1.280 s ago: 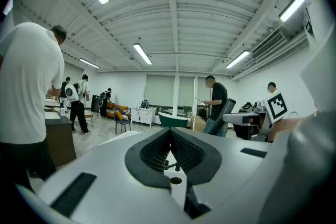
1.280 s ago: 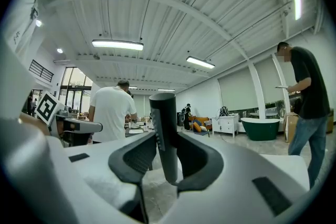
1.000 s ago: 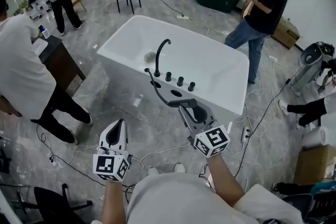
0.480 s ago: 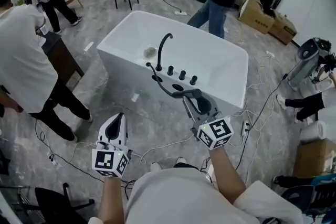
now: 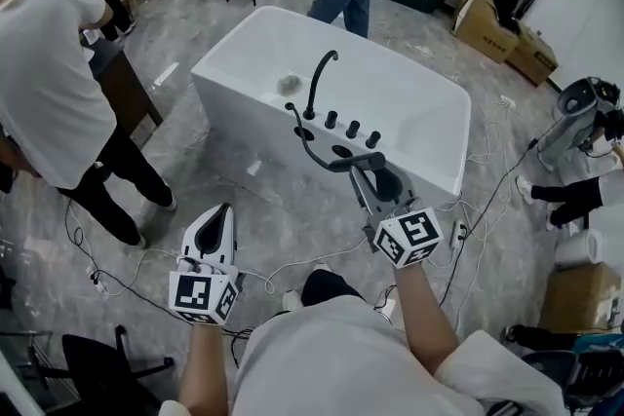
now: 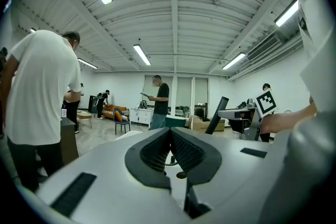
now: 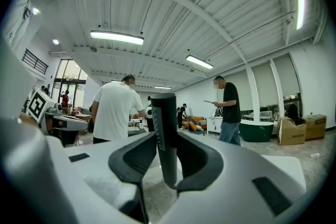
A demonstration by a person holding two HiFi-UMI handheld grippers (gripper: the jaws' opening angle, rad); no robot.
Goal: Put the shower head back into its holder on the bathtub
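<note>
My right gripper (image 5: 369, 178) grasps the shower head (image 5: 346, 161) crosswise between its pads, with the bathtub (image 5: 414, 102) rim just ahead of the jaws. My left gripper (image 5: 222, 211) hangs beside it, nearer me, clenched on nothing.

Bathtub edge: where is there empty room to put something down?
Bare: the near edge from the left corner to the faucet, and the far edge. Crowded: around the faucet, knobs, hose and the right tool holding the shower head.

Head view steeply down on the bathtub (image 5: 419, 107); gripper views low, level along their jaws, roomward.
</note>
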